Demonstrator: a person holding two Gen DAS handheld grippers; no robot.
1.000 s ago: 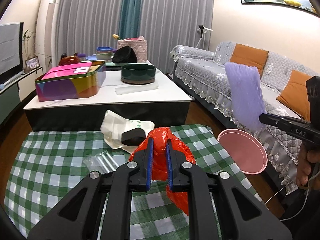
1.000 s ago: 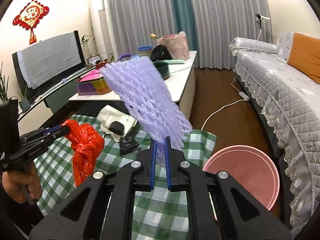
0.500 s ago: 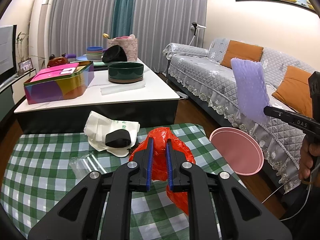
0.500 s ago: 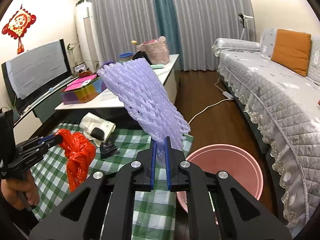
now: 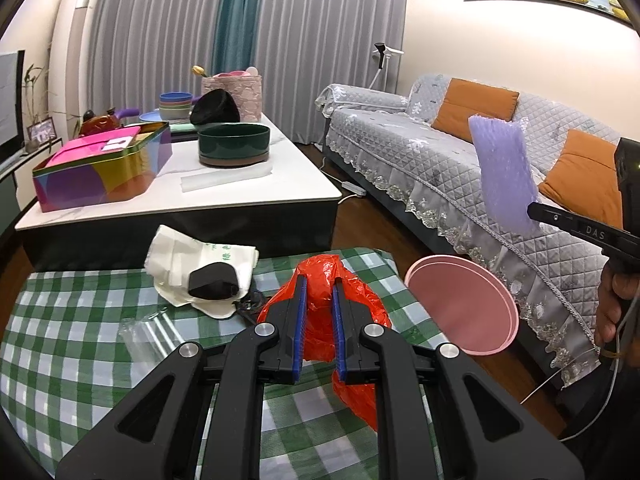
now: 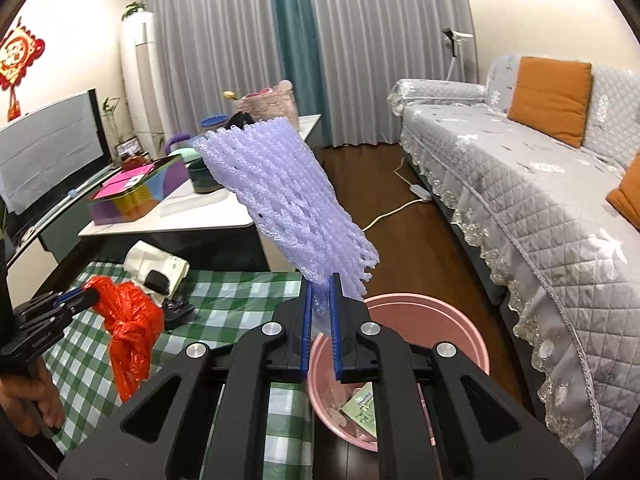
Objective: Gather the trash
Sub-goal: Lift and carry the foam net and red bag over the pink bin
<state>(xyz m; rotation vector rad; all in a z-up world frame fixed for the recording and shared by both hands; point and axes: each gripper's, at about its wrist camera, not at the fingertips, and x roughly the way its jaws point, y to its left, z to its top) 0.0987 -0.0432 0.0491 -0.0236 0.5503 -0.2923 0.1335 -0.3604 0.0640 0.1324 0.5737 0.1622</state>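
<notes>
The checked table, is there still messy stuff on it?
Yes. A crumpled white bag with a black lump on it lies on the checked table, plus a clear wrapper. That litter looks out of place; the pink bin stands beside the table.

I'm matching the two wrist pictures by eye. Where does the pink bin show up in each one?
Left wrist: the pink bin sits right of centre, beside the checked table, below the sofa's edge.
Right wrist: the pink bin is low in the middle, partly behind the right gripper, with scraps inside.
Shared landmark: the red plastic bag, held by the left gripper.
</notes>
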